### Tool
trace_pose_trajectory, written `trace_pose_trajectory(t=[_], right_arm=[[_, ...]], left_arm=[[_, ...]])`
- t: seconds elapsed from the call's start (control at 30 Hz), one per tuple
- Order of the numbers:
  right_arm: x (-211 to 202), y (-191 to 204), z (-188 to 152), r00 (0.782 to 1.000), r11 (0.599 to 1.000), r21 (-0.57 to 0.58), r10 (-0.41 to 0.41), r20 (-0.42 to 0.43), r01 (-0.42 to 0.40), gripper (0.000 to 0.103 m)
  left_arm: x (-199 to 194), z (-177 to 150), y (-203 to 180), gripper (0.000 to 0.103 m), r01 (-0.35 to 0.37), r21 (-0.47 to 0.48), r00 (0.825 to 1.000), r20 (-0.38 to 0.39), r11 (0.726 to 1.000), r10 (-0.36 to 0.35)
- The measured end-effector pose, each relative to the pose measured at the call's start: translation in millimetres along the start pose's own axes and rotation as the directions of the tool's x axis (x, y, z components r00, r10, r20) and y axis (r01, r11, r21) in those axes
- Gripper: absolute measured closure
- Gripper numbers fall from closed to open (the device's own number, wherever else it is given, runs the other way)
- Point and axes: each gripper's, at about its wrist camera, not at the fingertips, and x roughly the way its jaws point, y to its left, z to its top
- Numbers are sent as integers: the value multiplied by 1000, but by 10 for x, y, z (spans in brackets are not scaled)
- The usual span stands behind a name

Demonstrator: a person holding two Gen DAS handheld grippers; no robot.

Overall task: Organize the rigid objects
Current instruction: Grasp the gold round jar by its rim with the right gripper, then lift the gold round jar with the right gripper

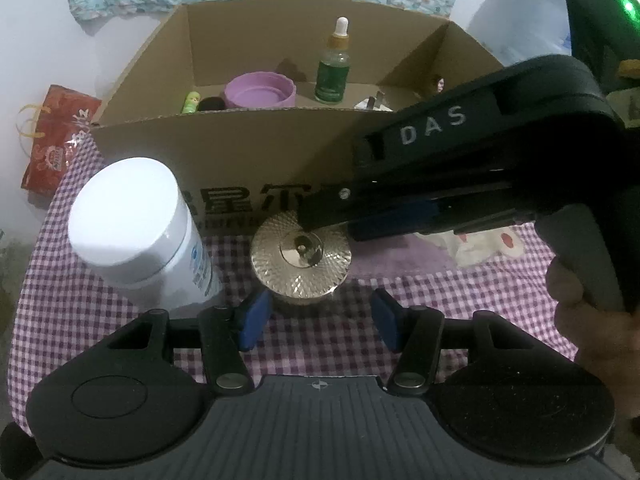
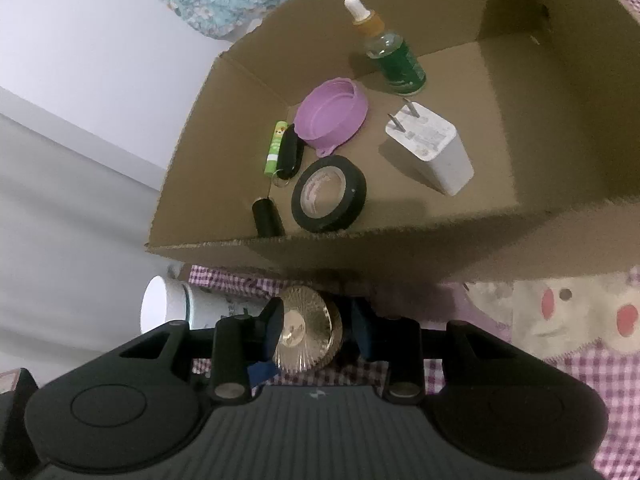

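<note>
From the left wrist, the left gripper [image 1: 318, 320] hangs spread and empty over the checked cloth [image 1: 60, 312]. Just ahead stands a gold jar [image 1: 301, 258], with the right gripper [image 1: 320, 216] reaching in from the right onto its top. A white bottle [image 1: 138, 228] stands just left of the jar, before the cardboard box [image 1: 240, 152].

From the right wrist, the right gripper [image 2: 318, 330] pinches the gold jar [image 2: 306, 330] between its blue pads [image 2: 274, 328], just before the box [image 2: 400, 248]. Inside lie a tape roll [image 2: 329, 194], a purple lid [image 2: 334, 114], a charger [image 2: 430, 152] and a dropper bottle [image 2: 394, 54].
</note>
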Motion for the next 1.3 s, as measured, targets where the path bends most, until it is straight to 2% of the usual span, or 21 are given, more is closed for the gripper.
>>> trace_pose_trajectory(t=[0.47,0.73,1.0,1.3], right_arm=[[98,73,43,1000,1000,-23,-8,-23,8,62],[-94,-54,-61,999,999,7,-31,-16,31,61],[-364,-324,-246,1000,995,96,-30,10,29,61],[-392,-427,-344,999,991,128,-34,20,32,61]], left_arm=[[111,78,-18,46,5,7,1000,-4,1000,-5],[139,64,-204,46,54,60,999,-14,997,-53],[161,-3,-411,49,94,101,996,-10,990,-94],[196,10,-512,50,64,132,998,-13,989,-63]])
